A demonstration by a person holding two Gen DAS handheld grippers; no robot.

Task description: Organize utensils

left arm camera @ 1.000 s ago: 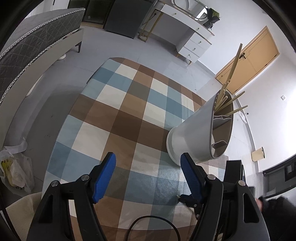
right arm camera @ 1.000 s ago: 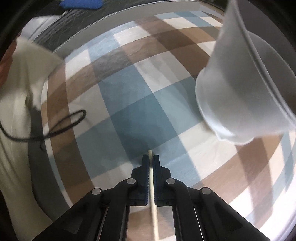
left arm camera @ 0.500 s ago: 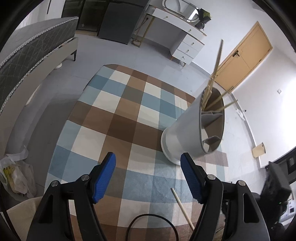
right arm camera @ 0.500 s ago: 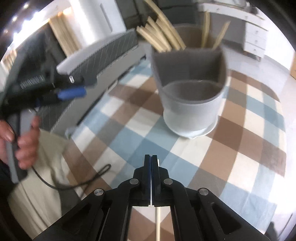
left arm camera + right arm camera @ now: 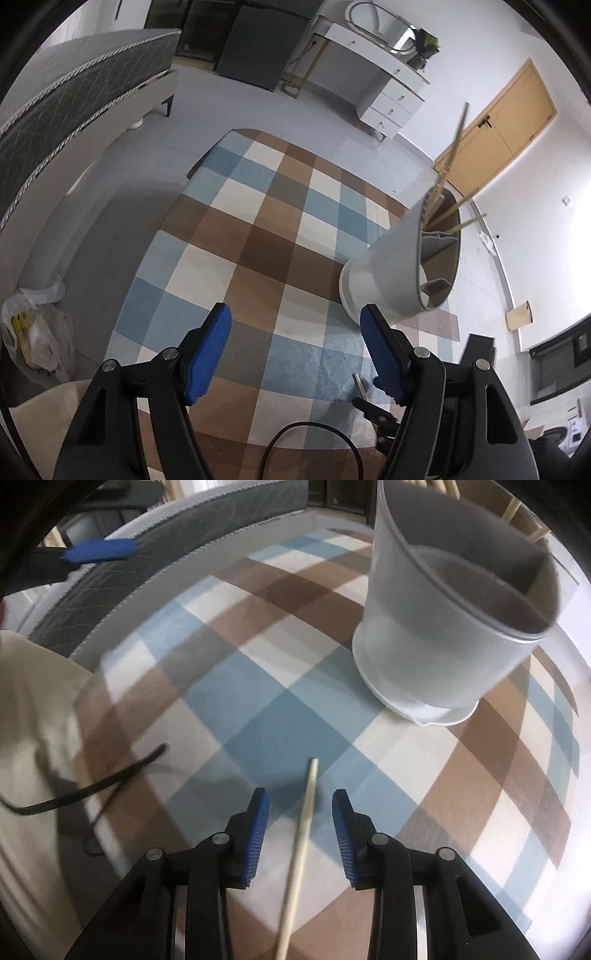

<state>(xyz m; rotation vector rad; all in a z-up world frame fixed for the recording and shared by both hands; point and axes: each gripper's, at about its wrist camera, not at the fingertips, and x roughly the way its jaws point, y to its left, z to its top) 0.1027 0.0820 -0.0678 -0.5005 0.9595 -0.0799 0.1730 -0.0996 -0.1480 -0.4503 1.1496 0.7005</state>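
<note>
Between your two grippers: one loose chopstick lying near the holder.

On your left side, you are holding the left gripper (image 5: 295,349) with its blue pads wide apart and nothing between them, hovering over the blue, brown and cream checked cloth (image 5: 258,236). Moving right, your right gripper (image 5: 300,829) has just been opening; the pale wooden chopstick (image 5: 301,834) is running lengthwise between its pads, touching neither. Its long axis is pointing ahead and slightly right, towards the pale grey divided plastic utensil holder (image 5: 436,638), which is standing ahead to the right with more sticks in it. Your right hand is the nearer one.
</note>
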